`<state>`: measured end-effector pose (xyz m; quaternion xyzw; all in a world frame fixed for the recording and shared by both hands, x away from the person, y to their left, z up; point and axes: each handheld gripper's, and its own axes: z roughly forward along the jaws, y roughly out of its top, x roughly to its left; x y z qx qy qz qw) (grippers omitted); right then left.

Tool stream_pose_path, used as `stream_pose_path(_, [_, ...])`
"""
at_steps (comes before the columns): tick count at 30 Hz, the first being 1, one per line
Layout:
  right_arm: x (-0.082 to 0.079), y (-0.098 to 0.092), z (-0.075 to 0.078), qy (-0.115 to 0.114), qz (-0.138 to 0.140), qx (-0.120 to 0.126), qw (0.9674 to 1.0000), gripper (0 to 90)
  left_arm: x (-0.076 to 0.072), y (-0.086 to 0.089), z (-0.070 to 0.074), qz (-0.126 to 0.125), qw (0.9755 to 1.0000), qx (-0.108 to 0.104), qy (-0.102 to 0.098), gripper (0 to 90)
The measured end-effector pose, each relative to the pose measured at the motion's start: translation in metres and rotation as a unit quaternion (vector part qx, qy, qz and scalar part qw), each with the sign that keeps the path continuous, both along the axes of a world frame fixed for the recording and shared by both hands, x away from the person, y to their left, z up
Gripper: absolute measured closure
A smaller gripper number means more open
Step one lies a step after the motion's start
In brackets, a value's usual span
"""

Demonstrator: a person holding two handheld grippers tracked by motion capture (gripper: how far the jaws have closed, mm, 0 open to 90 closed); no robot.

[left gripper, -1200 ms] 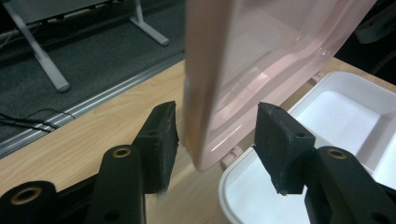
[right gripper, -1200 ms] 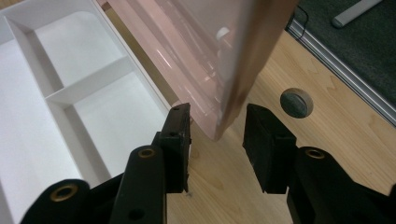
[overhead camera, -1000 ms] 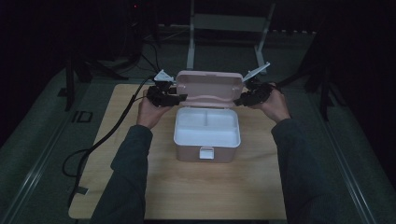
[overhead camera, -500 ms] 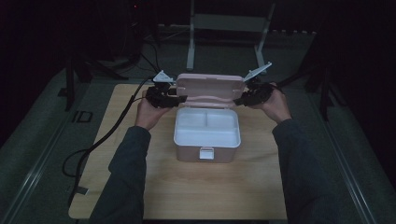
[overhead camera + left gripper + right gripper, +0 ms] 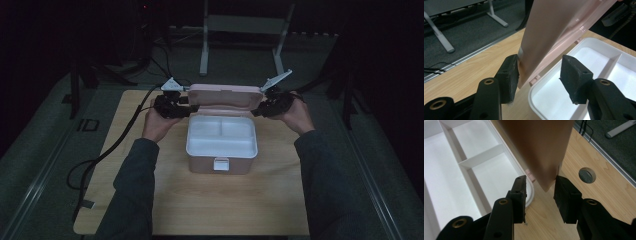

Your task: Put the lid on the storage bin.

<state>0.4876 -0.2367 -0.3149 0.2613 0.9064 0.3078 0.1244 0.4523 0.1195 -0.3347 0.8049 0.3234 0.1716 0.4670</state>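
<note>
A pink plastic lunch box [image 5: 221, 150] with white divided tray sits mid-counter, its raised pink lid [image 5: 225, 96] flanked by both grippers. The left gripper [image 5: 186, 106] is clamped on the lid's edge; the right gripper [image 5: 256, 111] straddles the other edge, jaws apart. Around the light wooden counter [image 5: 210, 200] lie grey carpet and a white metal frame [image 5: 245, 30] in a dark room.

A pink box [image 5: 221, 159] sits open on the wooden table [image 5: 200, 205], its white divided tray showing and its lid [image 5: 225, 96] raised at the back. The left gripper [image 5: 186, 107] meets the lid's left end, the right gripper [image 5: 257, 109] its right end.
</note>
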Motion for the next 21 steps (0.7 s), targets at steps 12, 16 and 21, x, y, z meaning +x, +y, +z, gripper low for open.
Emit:
stream_pose_path(12, [-0.0065,-0.002,0.0004,-0.005,0.011,-0.004,0.9999,61.8,-0.0067,0.0011,0.0025,-0.008,1.0,0.0,-0.005,48.4])
stream_pose_path(16, [-0.008,-0.002,0.0002,-0.007,0.01,-0.003,0.9999,61.8,-0.0082,0.0013,0.0028,-0.01,0.9999,0.002,-0.007,48.4])
stream_pose_path(21, [-0.009,-0.0022,0.0009,-0.008,0.012,-0.001,0.9999,61.9,-0.0104,0.0016,0.003,-0.013,0.9999,0.002,-0.008,48.5])
